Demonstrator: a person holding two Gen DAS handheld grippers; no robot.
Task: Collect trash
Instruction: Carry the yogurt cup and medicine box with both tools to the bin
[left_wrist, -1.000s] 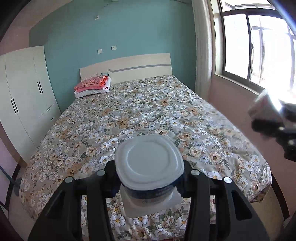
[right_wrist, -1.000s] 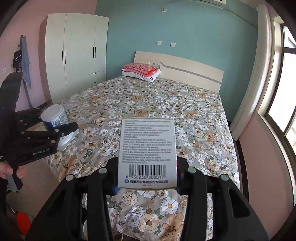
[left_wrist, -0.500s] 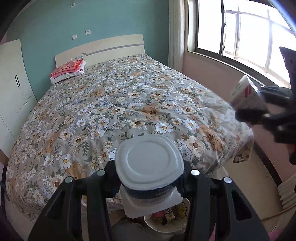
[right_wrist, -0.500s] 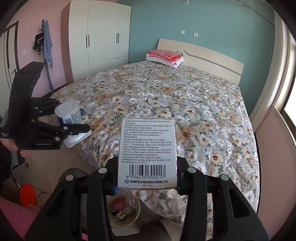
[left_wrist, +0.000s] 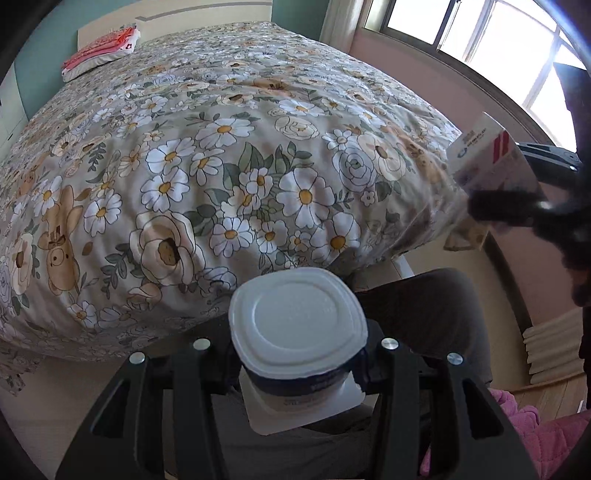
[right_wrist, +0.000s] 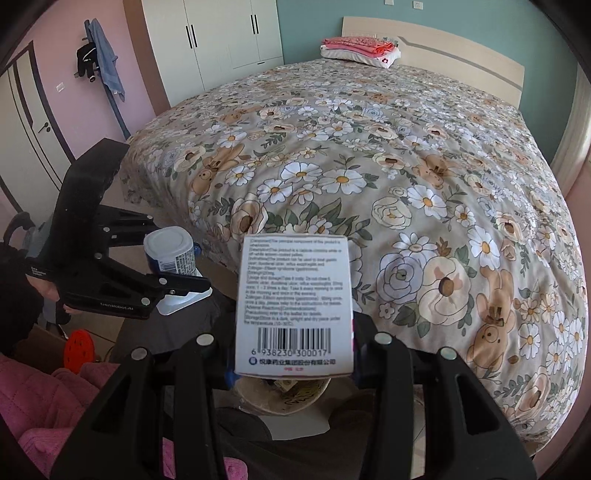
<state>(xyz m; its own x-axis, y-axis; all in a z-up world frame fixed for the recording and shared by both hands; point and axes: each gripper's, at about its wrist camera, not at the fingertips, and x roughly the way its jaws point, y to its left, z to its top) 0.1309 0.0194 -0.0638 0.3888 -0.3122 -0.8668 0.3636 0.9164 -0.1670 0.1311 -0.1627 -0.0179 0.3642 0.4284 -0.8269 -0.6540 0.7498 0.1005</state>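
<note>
My left gripper (left_wrist: 299, 350) is shut on a white and blue yogurt cup (left_wrist: 297, 326), held upside down over the floor at the foot of the bed. The cup also shows in the right wrist view (right_wrist: 170, 254). My right gripper (right_wrist: 293, 354) is shut on a white medicine box (right_wrist: 293, 306) with a barcode, held just above a round beige bin (right_wrist: 284, 397) with scraps inside. The box also shows at the right of the left wrist view (left_wrist: 491, 162).
A bed with a floral cover (right_wrist: 388, 177) fills the space ahead. A white wardrobe (right_wrist: 214, 37) and a door stand at the left. A window (left_wrist: 480, 40) is on the right. Pink fabric (right_wrist: 44, 398) and the person's dark trouser leg (left_wrist: 424, 306) lie below.
Both grippers have come down and tilted toward the floor at the bed's foot, each still holding its item. The bin now sits right under the medicine box.
</note>
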